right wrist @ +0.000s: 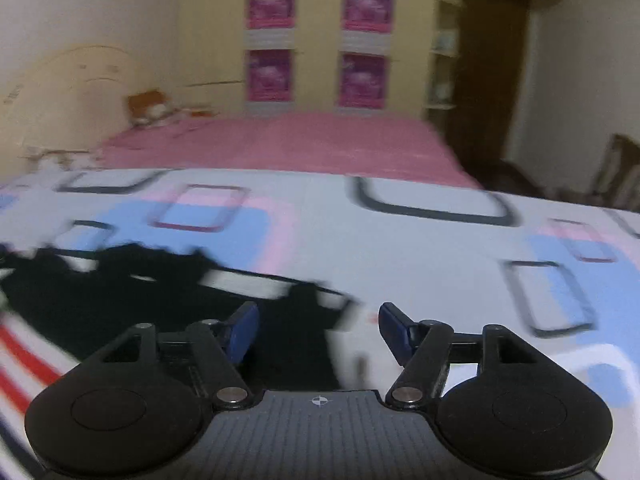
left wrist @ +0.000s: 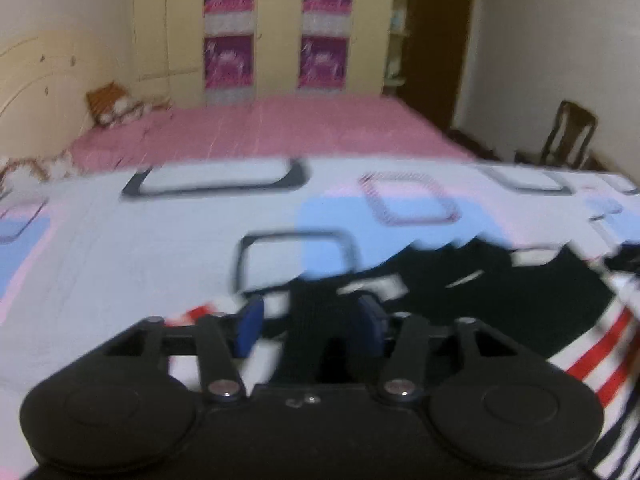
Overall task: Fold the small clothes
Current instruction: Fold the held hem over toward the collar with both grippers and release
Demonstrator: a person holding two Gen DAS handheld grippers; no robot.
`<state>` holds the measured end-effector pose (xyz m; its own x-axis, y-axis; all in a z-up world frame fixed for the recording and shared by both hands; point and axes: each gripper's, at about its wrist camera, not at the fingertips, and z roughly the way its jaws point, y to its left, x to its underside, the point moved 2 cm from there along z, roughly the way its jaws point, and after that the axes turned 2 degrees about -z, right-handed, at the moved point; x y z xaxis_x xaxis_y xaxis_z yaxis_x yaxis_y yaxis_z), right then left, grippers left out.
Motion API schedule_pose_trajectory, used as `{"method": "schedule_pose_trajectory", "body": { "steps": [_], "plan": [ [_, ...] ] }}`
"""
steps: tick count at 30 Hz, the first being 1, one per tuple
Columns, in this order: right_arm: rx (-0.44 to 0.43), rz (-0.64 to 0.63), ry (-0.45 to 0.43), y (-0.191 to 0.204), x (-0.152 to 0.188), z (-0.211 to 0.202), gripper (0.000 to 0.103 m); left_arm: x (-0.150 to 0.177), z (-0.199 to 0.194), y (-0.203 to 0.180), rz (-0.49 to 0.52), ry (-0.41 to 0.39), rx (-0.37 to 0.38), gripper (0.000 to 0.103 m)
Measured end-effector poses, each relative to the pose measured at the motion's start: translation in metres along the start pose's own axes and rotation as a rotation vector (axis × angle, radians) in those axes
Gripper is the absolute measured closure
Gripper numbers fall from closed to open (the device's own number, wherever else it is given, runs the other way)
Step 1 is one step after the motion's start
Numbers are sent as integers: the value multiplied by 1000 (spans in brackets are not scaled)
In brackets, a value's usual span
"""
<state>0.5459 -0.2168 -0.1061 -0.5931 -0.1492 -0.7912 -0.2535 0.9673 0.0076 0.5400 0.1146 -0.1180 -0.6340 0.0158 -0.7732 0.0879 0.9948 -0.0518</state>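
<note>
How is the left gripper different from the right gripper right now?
The left gripper has black fabric of the striped garment running up between its blue fingers; the right gripper has garment only by its left finger. The right gripper's jaws stand wider apart than the left's. The right gripper sits over the garment's edge and the patterned sheet. Both hover low, blurred.
</note>
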Motion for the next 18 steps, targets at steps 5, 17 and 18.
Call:
{"method": "schedule_pose_trajectory", "body": {
  "steps": [5,17,18],
  "plan": [
    [-148,-64,73,61,-2,32,38,2,28,-65,96,75,93,54],
    [-14,-17,110,-4,15,34,48,22,23,6,60,56,-108,38],
    [-29,-15,92,2,10,28,49,19,16,-1,76,39,-110,40]
  ]
}}
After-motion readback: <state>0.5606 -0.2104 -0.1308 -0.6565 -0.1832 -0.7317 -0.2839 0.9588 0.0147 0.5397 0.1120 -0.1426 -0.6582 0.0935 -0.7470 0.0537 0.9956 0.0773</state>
